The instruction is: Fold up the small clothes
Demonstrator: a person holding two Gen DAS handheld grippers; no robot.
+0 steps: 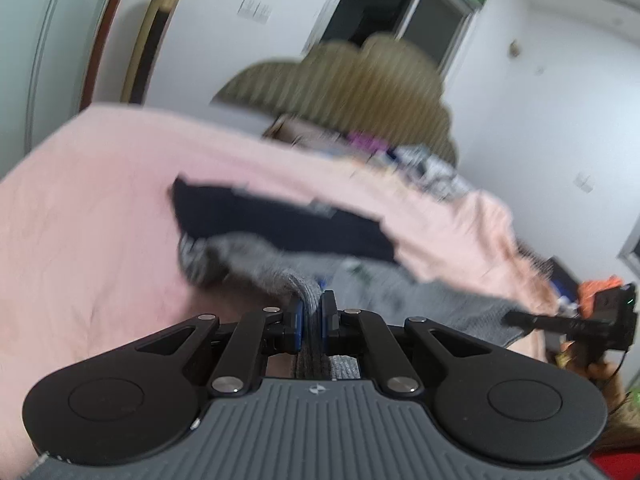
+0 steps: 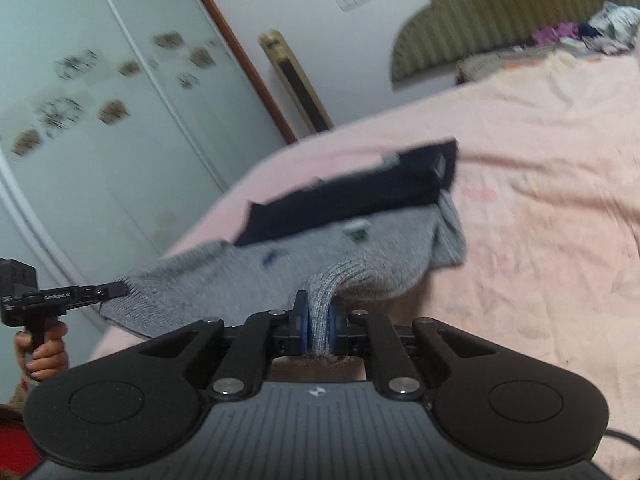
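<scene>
The grey knit garment [image 2: 304,264] hangs lifted just above the pink bedsheet [image 2: 540,168], with a dark navy piece [image 2: 352,196] lying beyond it. Your left gripper [image 1: 311,314] pinches one bunched edge, and your right gripper [image 2: 319,320] pinches another.

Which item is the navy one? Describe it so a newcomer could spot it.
Start at the pink bedsheet. Near its middle lies a grey knit garment, pinched by both claws. The navy garment lies flat along its far edge: the only dark piece there, smooth rather than ribbed.
</scene>
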